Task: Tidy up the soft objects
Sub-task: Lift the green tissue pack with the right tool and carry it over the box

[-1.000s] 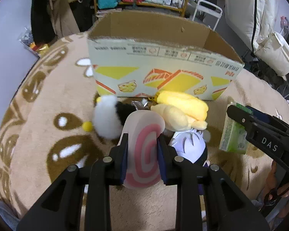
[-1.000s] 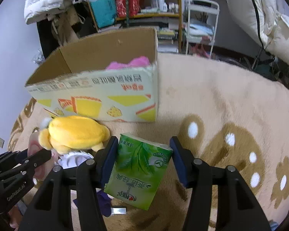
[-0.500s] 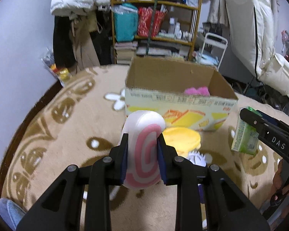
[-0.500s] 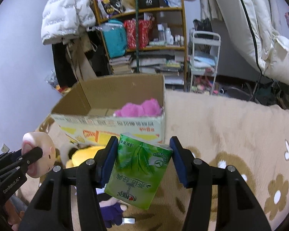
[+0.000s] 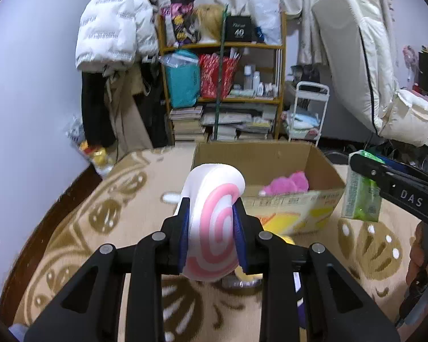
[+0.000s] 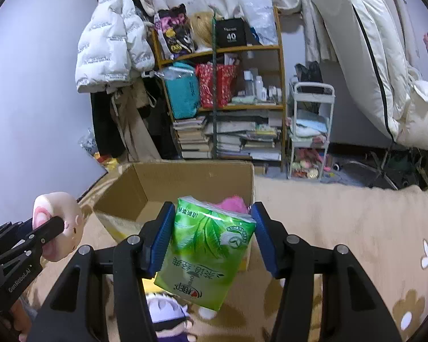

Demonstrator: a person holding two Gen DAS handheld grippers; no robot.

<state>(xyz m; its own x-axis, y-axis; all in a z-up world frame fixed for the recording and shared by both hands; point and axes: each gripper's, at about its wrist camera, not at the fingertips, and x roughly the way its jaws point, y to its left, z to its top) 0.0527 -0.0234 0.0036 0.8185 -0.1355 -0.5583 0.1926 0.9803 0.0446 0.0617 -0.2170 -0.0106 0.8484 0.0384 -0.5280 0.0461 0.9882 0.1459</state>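
Observation:
My left gripper [image 5: 212, 236] is shut on a white plush with a pink swirl [image 5: 214, 222], held above the rug in front of an open cardboard box [image 5: 322, 171]. My right gripper [image 6: 211, 239] is shut on a green tissue pack [image 6: 208, 250], held just before the box [image 6: 185, 176]. A pink plush [image 5: 288, 182] lies inside the box. The tissue pack also shows in the left wrist view [image 5: 359, 193], and the swirl plush in the right wrist view [image 6: 57, 222]. A white-haired doll [image 6: 168, 313] and a yellow plush [image 5: 285, 239] lie on the rug below.
A beige rug with brown patterns [image 5: 100, 228] covers the floor. Behind the box stand a wooden shelf with books and bags [image 5: 222, 91], a small white cart [image 6: 311, 131] and hanging coats [image 5: 111, 34]. White bedding [image 6: 385, 71] is at the right.
Both grippers have risen with their loads and moved up to the box; the view now looks over its rim. The toys on the rug have dropped low in the frames.

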